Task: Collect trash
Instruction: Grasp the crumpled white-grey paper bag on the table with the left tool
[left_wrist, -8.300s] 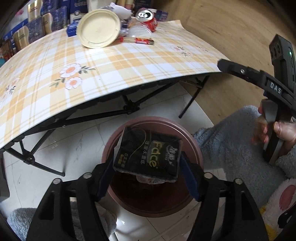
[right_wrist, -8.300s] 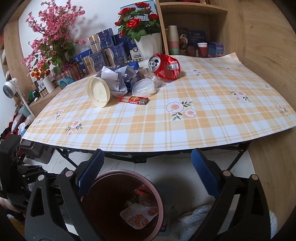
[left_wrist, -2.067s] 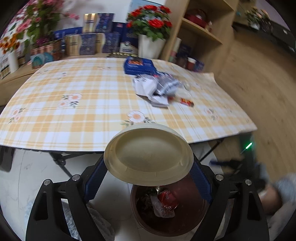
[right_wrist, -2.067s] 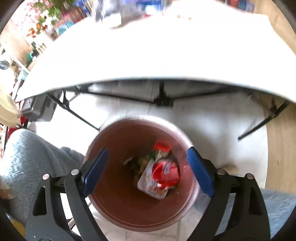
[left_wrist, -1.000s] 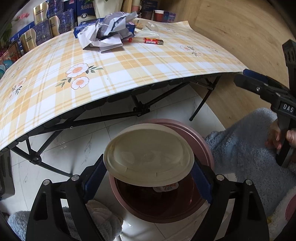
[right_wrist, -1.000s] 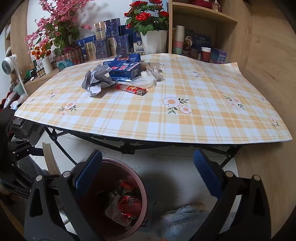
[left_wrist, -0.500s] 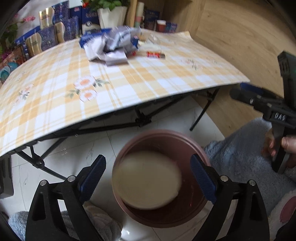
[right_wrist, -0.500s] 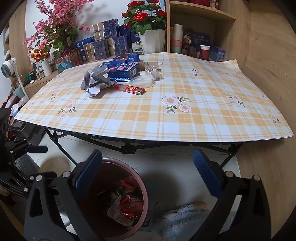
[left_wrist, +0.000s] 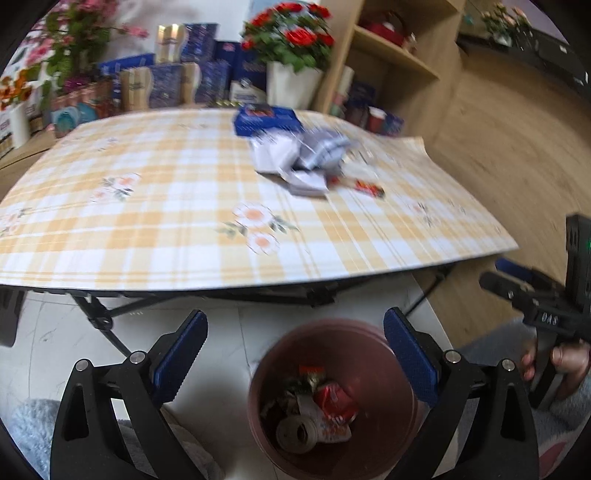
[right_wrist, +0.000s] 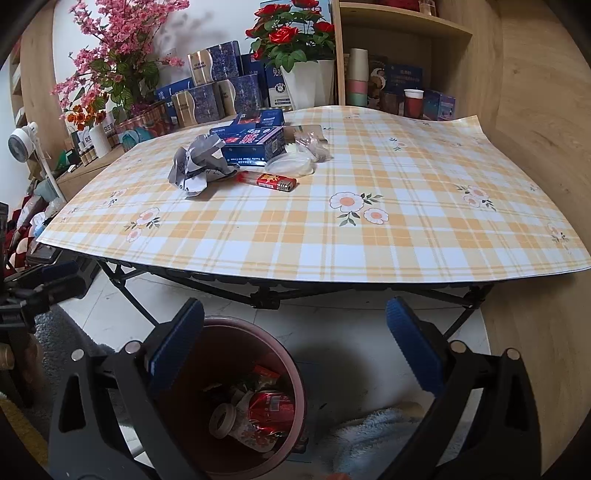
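Note:
My left gripper (left_wrist: 295, 354) hangs over the floor just left of the brown bin (left_wrist: 258, 387); its jaws are opening and nothing is between them. In the bin lie a cream lid (left_wrist: 295, 432) and a crushed red can (left_wrist: 334, 400). My right gripper (right_wrist: 295, 347) stands open and empty above the same bin (right_wrist: 295, 373). On the plaid table (right_wrist: 406, 236) sit crumpled grey paper (right_wrist: 201, 166), a blue box (right_wrist: 255, 138), a red packet (right_wrist: 275, 181) and a clear plastic lid (right_wrist: 291, 164).
Black folding legs (right_wrist: 264, 297) cross under the table, just behind the bin. Flower pots (right_wrist: 306, 88), boxes and a wooden shelf (right_wrist: 399, 55) line the far side. A grey fleece sleeve and a hand (left_wrist: 565, 362) on the right gripper's handle show at the right.
The cream lid left my left gripper and fell into the bin. That gripper then rose and swung up toward the table, its jaws wider. The right gripper stayed put.

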